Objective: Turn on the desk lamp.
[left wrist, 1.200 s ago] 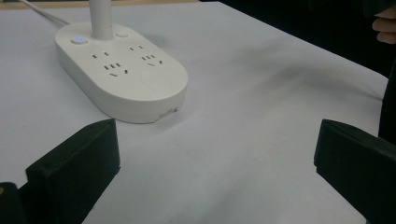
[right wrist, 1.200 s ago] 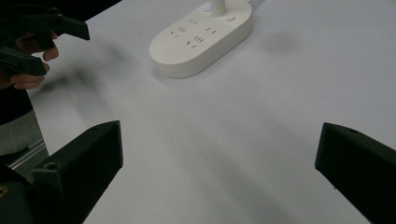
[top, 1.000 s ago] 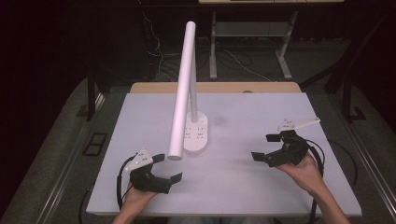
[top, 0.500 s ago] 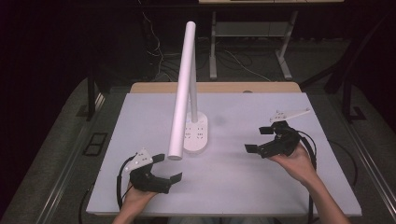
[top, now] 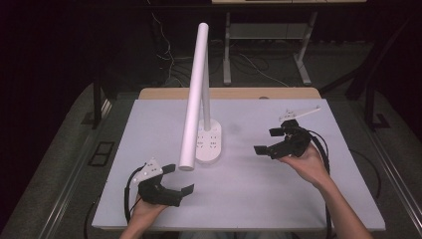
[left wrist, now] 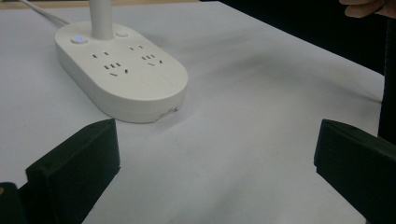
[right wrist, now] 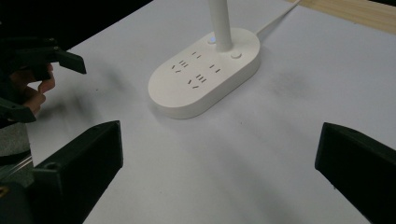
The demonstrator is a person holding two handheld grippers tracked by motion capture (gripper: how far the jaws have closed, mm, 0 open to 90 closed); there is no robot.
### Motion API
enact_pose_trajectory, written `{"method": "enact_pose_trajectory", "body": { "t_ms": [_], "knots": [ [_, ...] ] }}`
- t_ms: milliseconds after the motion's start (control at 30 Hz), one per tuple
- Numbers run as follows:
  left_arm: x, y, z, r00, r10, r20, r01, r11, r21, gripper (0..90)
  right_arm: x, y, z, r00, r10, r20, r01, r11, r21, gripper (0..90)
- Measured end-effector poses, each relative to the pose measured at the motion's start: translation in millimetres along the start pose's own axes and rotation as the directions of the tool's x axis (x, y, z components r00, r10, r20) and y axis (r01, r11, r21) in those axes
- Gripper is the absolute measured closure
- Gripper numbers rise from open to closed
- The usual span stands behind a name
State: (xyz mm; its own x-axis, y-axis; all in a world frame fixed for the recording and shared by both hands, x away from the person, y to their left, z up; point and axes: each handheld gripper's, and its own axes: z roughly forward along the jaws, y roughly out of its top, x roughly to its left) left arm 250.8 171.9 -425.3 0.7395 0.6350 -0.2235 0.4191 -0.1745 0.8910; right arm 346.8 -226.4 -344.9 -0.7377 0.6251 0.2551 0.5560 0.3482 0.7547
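The right gripper [top: 268, 141], jaws wide and empty, has moved left toward the lamp base [top: 209, 141] at the middle of the table [top: 298, 199], likely beginning its approach; the left gripper [top: 178, 180] waits open near the front edge.

1. Nothing readable is showing anywhere: no words, brand names or numbers.
2. The lamp base [left wrist: 122, 70] is carrying only unlabelled socket slots and two plain buttons, one glowing blue.
3. The table [top: 259, 199] is lying bare of print.
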Motion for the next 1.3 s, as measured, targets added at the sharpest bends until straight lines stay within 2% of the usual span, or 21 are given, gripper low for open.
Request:
{"method": "enact_pose_trajectory", "body": {
  "t_ms": [167, 467, 667, 1233, 1300],
  "knots": [
    [-0.2, 0.0, 0.0, 1.0, 0.001, 0.001, -0.001, 1.0, -0.001, 0.0, -2.3, 6.5, 9.6, 0.9999, 0.006, -0.008, -0.006, 1.0, 0.008, 0.6],
    [1.2, 0.4, -1.1, 0.9999, 0.008, -0.01, -0.008, 0.9999, 0.006, 0.0, -5.3, 17.6, 23.2, 0.9999, -0.012, -0.005, 0.012, 1.0, 0.018, 0.6],
    [0.5, 0.2, -0.4, 0.9997, 0.022, -0.01, -0.022, 0.9996, 0.019, 0.0, -10.7, 22.3, 34.5, 1.0, -0.001, -0.004, 0.001, 1.0, 0.02, 0.6],
    [0.4, 0.3, -0.3, 0.9998, 0.019, -0.007, -0.019, 0.9997, 0.015, 0.0, -19.8, 41.7, 69.5, 0.9995, 0.028, -0.011, -0.028, 0.999, 0.031, 0.6],
    [-0.2, 0.3, -0.2, 0.9999, 0.016, -0.004, -0.016, 0.9998, 0.011, 0.0, -19.6, 46.3, 74.6, 0.9992, 0.036, -0.015, -0.035, 0.999, 0.018, 0.6]
  ]
}}
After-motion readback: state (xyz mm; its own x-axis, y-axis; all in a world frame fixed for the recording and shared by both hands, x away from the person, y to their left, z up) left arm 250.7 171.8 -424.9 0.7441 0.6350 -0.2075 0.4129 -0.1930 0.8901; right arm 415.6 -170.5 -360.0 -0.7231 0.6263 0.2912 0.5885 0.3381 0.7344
